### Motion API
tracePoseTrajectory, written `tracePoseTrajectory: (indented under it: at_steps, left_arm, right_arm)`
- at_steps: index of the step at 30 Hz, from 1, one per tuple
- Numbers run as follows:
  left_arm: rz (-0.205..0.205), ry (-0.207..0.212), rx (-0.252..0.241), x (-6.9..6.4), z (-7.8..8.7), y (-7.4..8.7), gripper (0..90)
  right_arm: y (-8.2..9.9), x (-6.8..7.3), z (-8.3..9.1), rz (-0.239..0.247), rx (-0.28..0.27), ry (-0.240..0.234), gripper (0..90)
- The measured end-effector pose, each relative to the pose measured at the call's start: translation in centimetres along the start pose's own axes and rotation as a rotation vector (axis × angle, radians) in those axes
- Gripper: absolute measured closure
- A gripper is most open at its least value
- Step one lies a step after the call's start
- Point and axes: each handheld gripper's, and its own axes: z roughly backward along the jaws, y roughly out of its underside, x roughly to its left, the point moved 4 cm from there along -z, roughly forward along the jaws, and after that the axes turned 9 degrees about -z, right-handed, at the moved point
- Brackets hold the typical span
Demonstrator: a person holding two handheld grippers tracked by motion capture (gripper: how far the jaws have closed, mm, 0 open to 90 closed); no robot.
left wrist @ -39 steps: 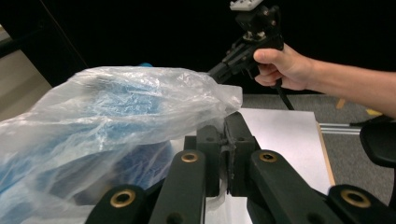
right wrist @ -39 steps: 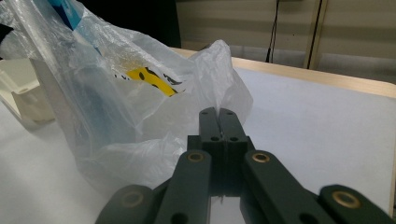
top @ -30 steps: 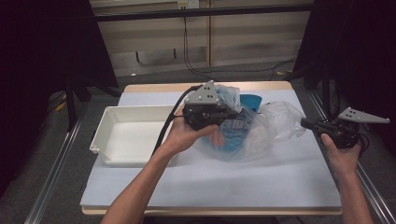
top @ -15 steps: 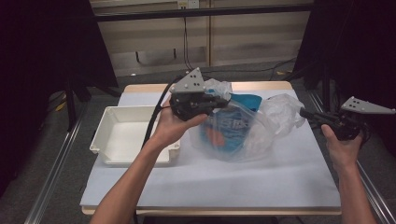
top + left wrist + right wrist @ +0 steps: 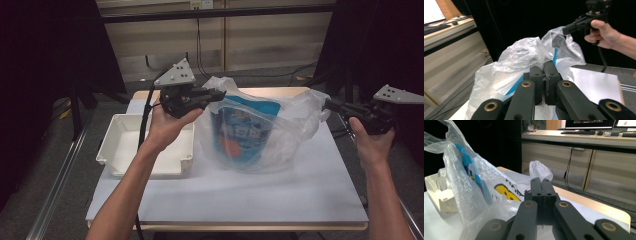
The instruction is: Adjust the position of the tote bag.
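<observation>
A clear plastic bag [image 5: 297,125] with a blue snack packet [image 5: 245,131] inside hangs stretched between my two grippers, its bottom resting on the white table cover [image 5: 300,195]. My left gripper [image 5: 220,93] is shut on the bag's left top edge; in the left gripper view the film [image 5: 519,57] is pinched between the closed jaws [image 5: 545,71]. My right gripper [image 5: 328,105] is shut on the bag's right top edge. In the right gripper view its jaws [image 5: 541,186] are pressed together, with the bag [image 5: 461,182] bunched around them.
A white, empty-looking tray [image 5: 118,155] sits on the table left of the bag, under my left forearm. Metal rails run along both table sides. A desk and cables lie beyond the far edge.
Both hands have risen, the left one also shifting left. The bag has come up off the table and stands taller, pulled wide between the two grippers.
</observation>
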Motion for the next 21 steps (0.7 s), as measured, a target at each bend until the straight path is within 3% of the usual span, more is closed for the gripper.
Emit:
tracePoseTrajectory:
  at_steps: [14, 21]
  left_arm:
    - [0.046, -0.102, -0.003, 2.8, 3.8, 1.1, 88.0]
    - [0.056, -0.124, -0.002, 3.6, 5.8, 2.1, 88.0]
  right_arm:
    - [-4.0, 2.0, -0.9, 0.056, -0.022, -0.019, 90.0]
    - [-5.0, 2.9, -1.1, 0.067, -0.027, -0.037, 90.0]
